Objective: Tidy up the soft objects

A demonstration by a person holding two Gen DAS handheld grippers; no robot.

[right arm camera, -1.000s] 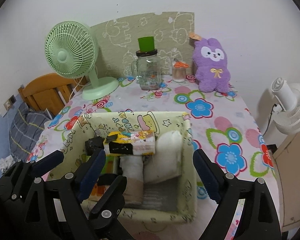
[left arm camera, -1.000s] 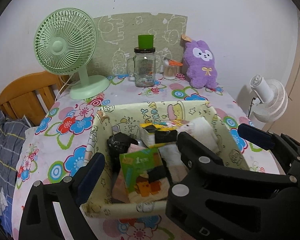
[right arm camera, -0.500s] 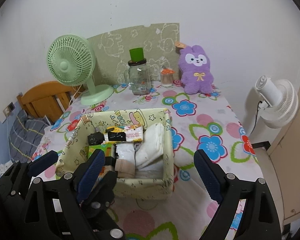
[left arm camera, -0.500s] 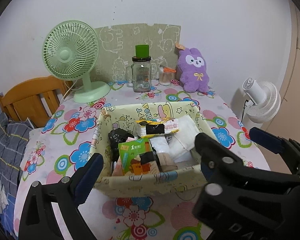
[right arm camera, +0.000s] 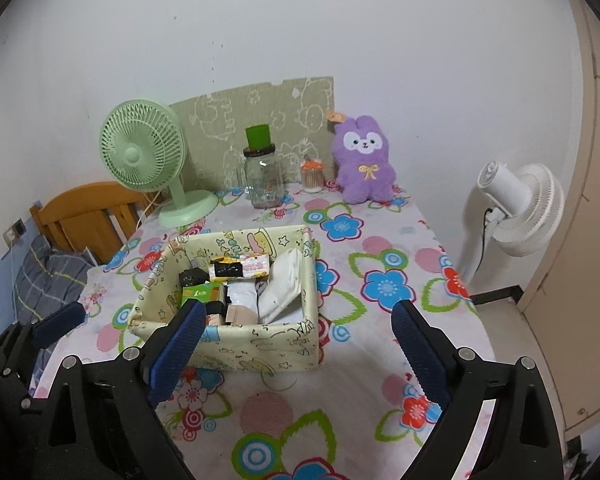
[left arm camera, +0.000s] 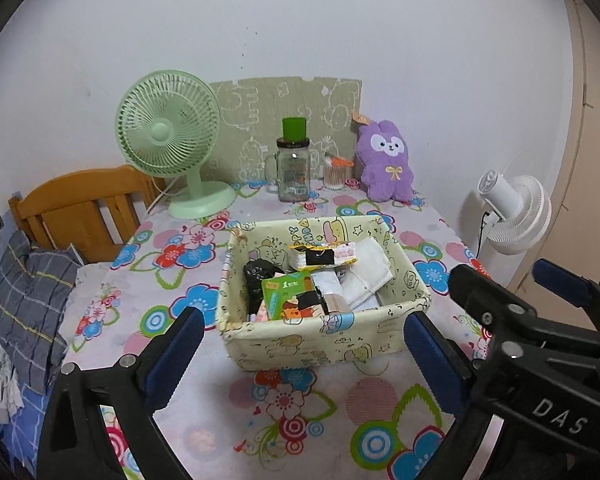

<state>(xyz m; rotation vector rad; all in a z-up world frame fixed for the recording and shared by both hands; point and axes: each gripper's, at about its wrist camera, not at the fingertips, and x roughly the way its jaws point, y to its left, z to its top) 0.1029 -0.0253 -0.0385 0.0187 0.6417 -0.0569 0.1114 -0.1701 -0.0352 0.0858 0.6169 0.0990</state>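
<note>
A pale yellow cartoon-print fabric basket (left arm camera: 320,332) (right arm camera: 256,344) stands mid-table on the flowered cloth. Inside lie a white folded cloth (left arm camera: 364,268), a green packet (left arm camera: 288,292), a black bundle (left arm camera: 258,272) and a wrapped tissue pack (left arm camera: 324,254). A purple plush bunny (left arm camera: 386,164) (right arm camera: 362,160) leans on the wall at the back. My left gripper (left arm camera: 300,348) hangs open in front of the basket, holding nothing. My right gripper (right arm camera: 298,320) is beside it to the right, its jaws opening, with nothing between them.
At the back stand a green desk fan (left arm camera: 168,136), a glass jar with a green lid (left arm camera: 294,168) and a small swab holder (left arm camera: 334,172). A white floor fan (left arm camera: 512,212) is off the right edge. A wooden chair (left arm camera: 80,200) and a plaid pillow (left arm camera: 28,300) are on the left.
Both grippers have drawn back and upward from over the basket, which now looks smaller and farther off. The right gripper's fingers stand slightly wider apart.
</note>
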